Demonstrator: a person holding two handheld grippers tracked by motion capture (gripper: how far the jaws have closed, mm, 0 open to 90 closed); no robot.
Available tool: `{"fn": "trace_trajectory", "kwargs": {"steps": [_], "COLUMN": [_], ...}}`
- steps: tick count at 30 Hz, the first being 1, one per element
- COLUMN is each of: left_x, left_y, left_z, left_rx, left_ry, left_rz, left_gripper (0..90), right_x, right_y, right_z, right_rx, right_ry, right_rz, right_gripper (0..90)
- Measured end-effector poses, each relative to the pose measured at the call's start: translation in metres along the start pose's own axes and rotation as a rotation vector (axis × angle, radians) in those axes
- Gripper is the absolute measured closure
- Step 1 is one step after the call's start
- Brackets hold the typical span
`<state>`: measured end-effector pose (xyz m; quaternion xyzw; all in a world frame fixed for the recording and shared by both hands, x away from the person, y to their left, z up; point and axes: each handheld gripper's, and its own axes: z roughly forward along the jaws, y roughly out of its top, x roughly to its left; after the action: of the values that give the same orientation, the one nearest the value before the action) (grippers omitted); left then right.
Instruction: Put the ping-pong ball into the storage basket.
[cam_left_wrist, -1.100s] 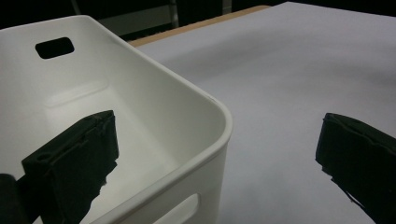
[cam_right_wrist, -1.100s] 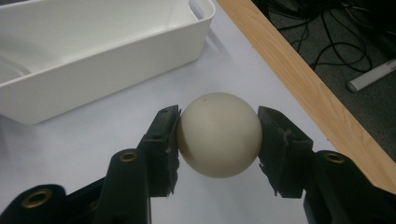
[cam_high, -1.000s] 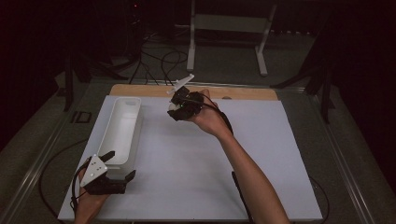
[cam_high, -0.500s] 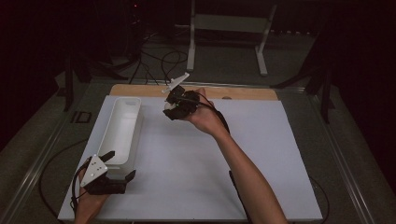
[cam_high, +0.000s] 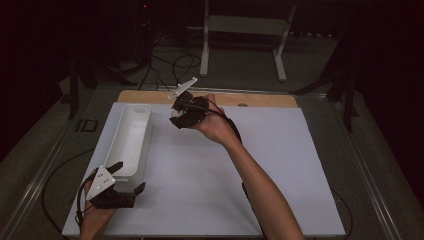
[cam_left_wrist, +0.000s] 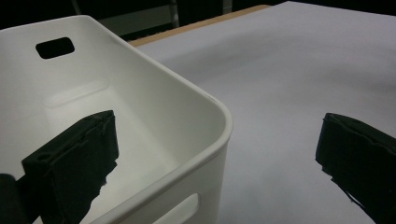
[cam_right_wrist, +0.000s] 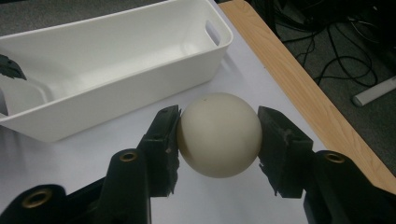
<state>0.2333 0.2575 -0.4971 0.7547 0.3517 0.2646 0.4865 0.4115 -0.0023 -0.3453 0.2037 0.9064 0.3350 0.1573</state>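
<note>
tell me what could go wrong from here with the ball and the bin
1. The right gripper pinches the smooth round ball with only two jaws, so it might squirt out and roll off the table.
2. The left gripper is open astride a corner of the bin, not clamped, so a bump could shift it.

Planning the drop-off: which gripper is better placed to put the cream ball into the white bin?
Right: the right gripper already clamps the cream round ball beside the long white plastic bin. The left gripper straddles its near corner, open.
</note>
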Motion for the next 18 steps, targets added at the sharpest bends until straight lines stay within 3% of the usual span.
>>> {"fn": "trace_trajectory", "kwargs": {"steps": [2,18], "left_x": [0.0,0.0004], "left_y": [0.0,0.0002], "left_z": [0.0,-0.0002], "left_rx": [0.0,-0.002], "left_ry": [0.0,-0.005], "left_rz": [0.0,-0.008], "left_gripper": [0.0,0.0], "right_x": [0.0001,0.0045], "right_y": [0.001,0.0077], "right_z": [0.0005,0.005], "right_rx": [0.004,-0.003], "right_ry": [-0.002,0.006], "right_rz": [-0.018,-0.01], "right_gripper": [50.3,50.3]}}
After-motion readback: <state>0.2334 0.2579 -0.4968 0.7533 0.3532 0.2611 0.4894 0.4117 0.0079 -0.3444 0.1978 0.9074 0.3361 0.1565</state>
